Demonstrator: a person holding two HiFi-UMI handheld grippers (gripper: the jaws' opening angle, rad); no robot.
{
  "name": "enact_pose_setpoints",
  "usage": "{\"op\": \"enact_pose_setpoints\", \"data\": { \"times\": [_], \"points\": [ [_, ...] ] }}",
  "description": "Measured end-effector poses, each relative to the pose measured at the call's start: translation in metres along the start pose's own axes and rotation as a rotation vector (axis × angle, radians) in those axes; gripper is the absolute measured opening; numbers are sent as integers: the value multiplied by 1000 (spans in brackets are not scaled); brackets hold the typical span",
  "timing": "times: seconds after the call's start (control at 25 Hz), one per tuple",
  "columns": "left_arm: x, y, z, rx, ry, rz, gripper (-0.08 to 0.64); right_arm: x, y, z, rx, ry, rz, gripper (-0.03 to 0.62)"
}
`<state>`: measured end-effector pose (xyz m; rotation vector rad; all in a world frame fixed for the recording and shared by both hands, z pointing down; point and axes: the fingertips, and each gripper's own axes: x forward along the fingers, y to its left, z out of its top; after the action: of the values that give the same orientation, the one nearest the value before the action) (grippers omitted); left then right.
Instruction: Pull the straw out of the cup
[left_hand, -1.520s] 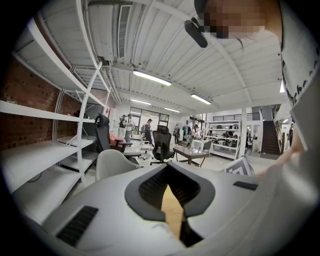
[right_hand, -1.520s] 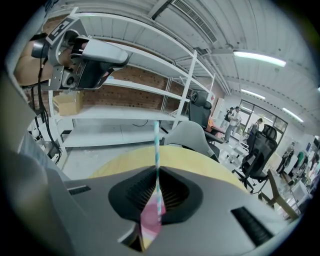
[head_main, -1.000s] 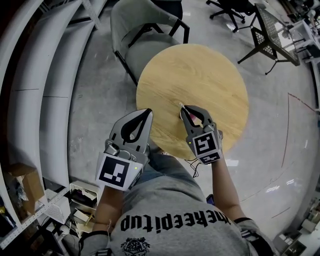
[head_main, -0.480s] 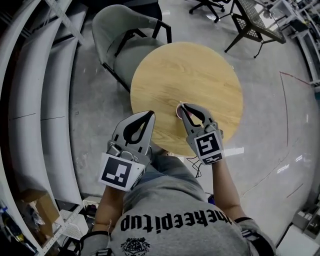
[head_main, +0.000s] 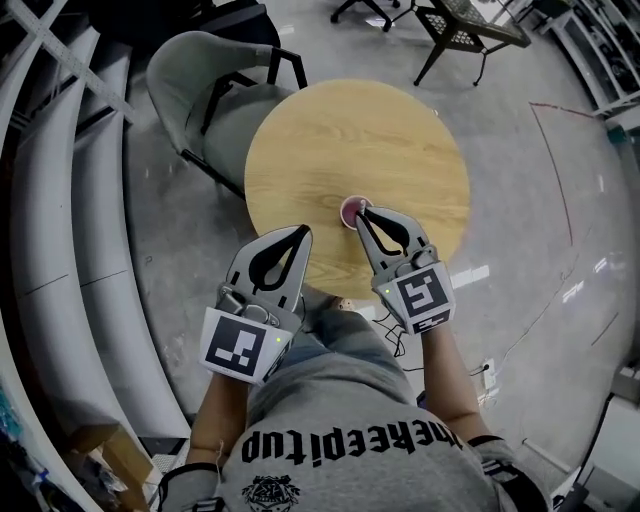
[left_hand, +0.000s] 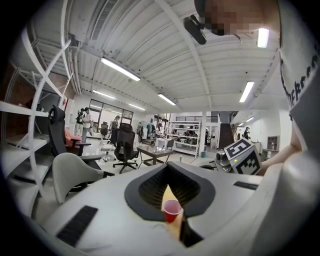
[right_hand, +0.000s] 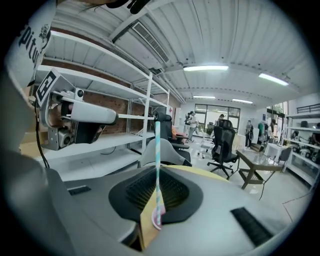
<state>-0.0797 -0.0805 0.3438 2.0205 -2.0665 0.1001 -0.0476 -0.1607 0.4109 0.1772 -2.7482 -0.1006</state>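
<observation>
Head view: one round wooden table (head_main: 380, 140) is seen, with one grey chair (head_main: 200, 75) pushed against its far-left edge. One red cup (head_main: 347, 211) is set near the table's near edge. The right gripper (head_main: 362, 208) is tipped right at the cup's rim, so the straw is barely made out here. The left gripper (head_main: 300, 230) is held beside it, just off the table's near edge, touching nothing. Left gripper view: its jaws are closed tip to tip on nothing, and the cup is framed through their opening, on the table beyond. Black office chairs (left_hand: 123, 142) and standing people (left_hand: 86, 122) are seen far behind. Right gripper view: one striped straw (right_hand: 157, 165) is shown upright, pinched at the closed jaw tips, its lower end in the cup. White shelving (right_hand: 115, 135) is seen behind.
</observation>
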Motion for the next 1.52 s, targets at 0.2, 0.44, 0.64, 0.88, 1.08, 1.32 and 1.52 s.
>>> {"op": "enact_pose_setpoints", "data": {
  "times": [0.2, 0.44, 0.64, 0.88, 1.08, 1.32, 1.52],
  "points": [
    [-3, -4, 4, 12, -2, -56, 25, -14, 4, 11, 37, -25, -51, 46],
    [-5, -13, 3, 30, 3, -128, 25, -33, 9, 19, 89, -68, -116, 46],
    [-6, -26, 4, 53, 3, -202, 24, -55, 15, 22, 127, -66, -183, 46],
    [-7, -39, 3, 80, 0, -291, 25, -75, 21, 23, 162, -79, -259, 46],
    [-8, -53, 3, 104, -16, -364, 25, -95, 27, 24, 180, -97, -322, 46],
    [-10, -66, 5, 125, -43, -437, 25, -114, 34, 25, 201, -111, -385, 46],
    [-10, -78, 8, 142, -65, -506, 25, -131, 34, 34, 213, -183, -458, 46]
  ]
}}
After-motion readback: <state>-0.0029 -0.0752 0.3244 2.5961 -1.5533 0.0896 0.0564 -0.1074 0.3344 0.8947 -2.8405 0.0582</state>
